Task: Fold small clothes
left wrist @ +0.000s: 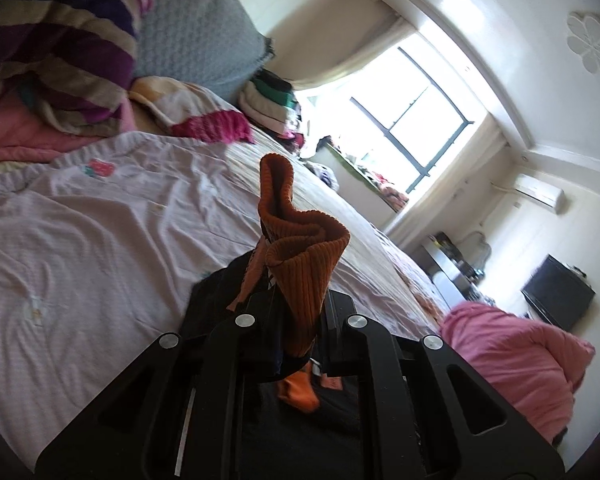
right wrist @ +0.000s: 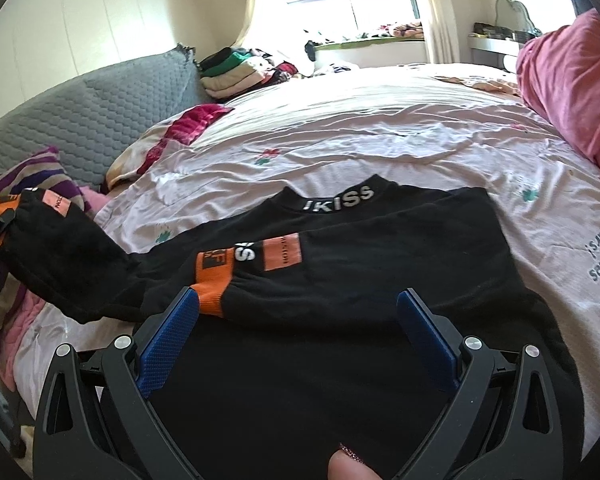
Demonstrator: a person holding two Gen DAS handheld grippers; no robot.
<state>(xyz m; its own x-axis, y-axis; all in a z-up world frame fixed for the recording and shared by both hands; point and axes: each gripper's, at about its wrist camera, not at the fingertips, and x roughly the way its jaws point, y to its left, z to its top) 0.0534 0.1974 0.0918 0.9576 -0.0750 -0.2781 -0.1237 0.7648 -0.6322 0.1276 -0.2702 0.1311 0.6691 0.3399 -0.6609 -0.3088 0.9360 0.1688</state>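
A small black sweater [right wrist: 380, 280] with orange patches and a white-lettered collar lies on the pink bed sheet [right wrist: 340, 140]. One sleeve is folded across its chest, its orange cuff [right wrist: 212, 288] near my right gripper's left fingertip. My right gripper [right wrist: 298, 304] is open just above the sweater's lower part. My left gripper [left wrist: 296, 312] is shut on the other sleeve's orange ribbed cuff [left wrist: 300, 256] and holds it up off the bed. This lifted sleeve [right wrist: 60, 256] shows at the left of the right wrist view.
A grey quilted headboard [right wrist: 100, 120], a striped pillow [left wrist: 60, 40] and a magenta cloth [right wrist: 196, 124] lie at the head of the bed. A pile of folded clothes [right wrist: 236, 68] sits by the window. A pink quilt [right wrist: 572, 80] lies on the right.
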